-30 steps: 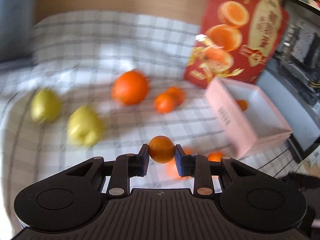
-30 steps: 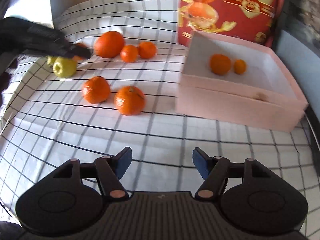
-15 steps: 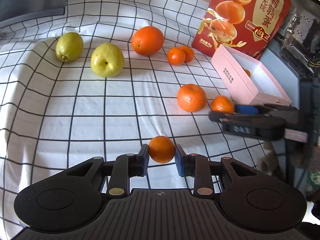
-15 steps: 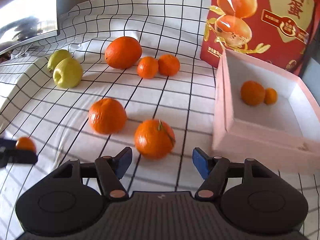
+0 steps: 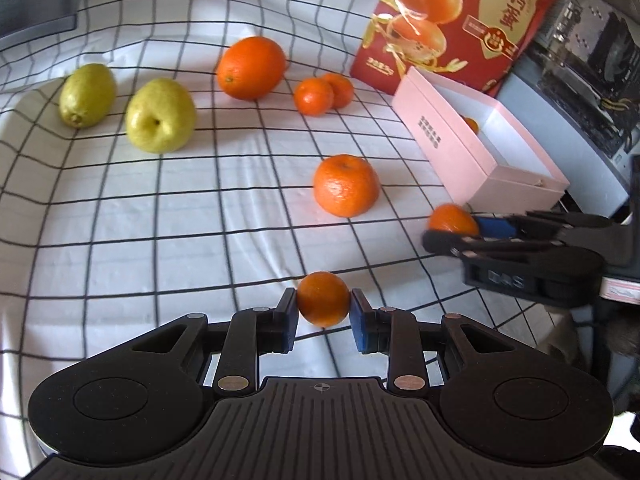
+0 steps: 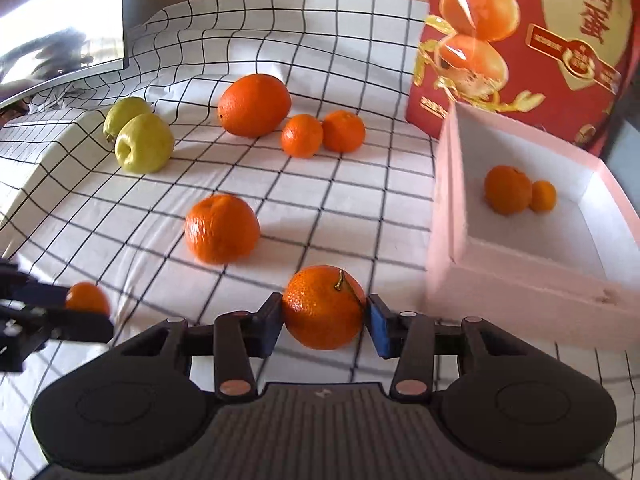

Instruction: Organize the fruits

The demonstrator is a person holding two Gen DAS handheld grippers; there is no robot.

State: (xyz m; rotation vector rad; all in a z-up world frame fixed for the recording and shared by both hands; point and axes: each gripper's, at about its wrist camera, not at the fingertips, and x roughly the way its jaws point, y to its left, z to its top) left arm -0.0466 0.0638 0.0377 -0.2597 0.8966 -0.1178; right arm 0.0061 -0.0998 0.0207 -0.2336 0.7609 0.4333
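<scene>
My left gripper (image 5: 323, 305) is shut on a small mandarin (image 5: 322, 294) held just above the checked cloth (image 5: 160, 220). My right gripper (image 6: 325, 313) is closing; its pads touch both sides of a stemmed mandarin (image 6: 324, 300) that rests on the cloth beside the pink box (image 6: 448, 208). Two mandarins (image 6: 507, 189) lie inside the box. A loose mandarin (image 5: 346, 185), a large orange (image 5: 251, 67), two small mandarins (image 5: 314, 96) and two green pears (image 5: 160, 115) sit further back.
A red carton (image 5: 460, 20) stands behind the pink box. A monitor (image 6: 60, 32) rises at the back left, and computer hardware (image 5: 580, 60) stands off the table's right side. The cloth humps up at the left near the pears.
My right gripper moved forward around the stemmed mandarin and its jaws closed onto it. My left gripper, still holding the small mandarin, sank closer to the cloth.
</scene>
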